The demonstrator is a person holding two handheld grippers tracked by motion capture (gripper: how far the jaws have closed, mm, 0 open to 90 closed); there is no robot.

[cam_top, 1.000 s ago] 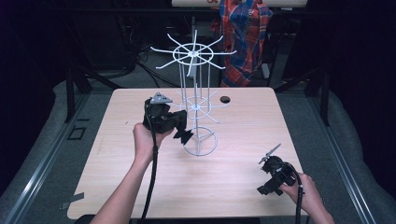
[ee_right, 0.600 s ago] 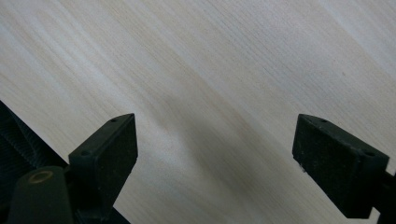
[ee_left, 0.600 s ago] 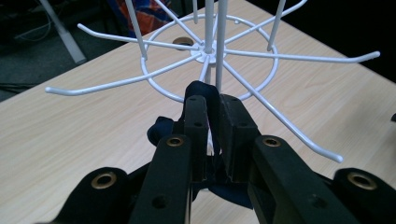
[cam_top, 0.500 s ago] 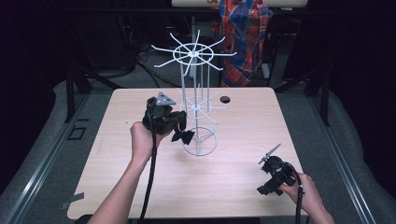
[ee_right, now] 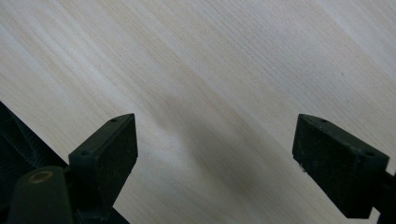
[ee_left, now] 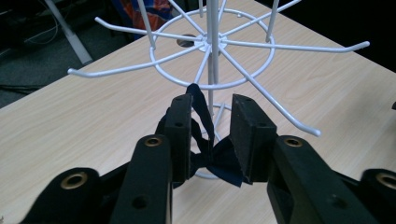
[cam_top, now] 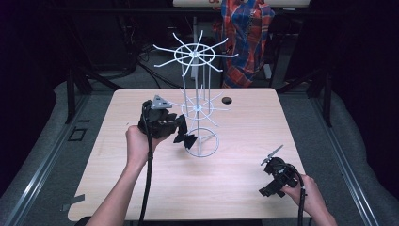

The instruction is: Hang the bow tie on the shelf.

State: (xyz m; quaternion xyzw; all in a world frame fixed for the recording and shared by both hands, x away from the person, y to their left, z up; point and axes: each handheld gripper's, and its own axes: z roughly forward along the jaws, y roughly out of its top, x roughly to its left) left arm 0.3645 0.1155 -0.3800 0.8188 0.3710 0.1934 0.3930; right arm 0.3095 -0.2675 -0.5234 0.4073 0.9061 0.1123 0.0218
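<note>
The left tongs (ee_left: 211,135) have just been opening around the dark bow tie (ee_left: 219,161) hooked on the white wire rack (ee_left: 212,56), apparently releasing it, while the right tongs (ee_right: 215,158) gape empty over the table (ee_right: 224,60).

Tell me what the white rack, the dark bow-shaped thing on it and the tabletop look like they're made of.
Rack: thin metal wire, likely coated glossy white; slim welded-looking spokes and rings. Bow: dark navy fabric, matte, with a soft strap looped over a spoke between the left tongs, probably woven cloth. Tabletop: pale wood-grain surface, smooth, possibly laminate.
</note>
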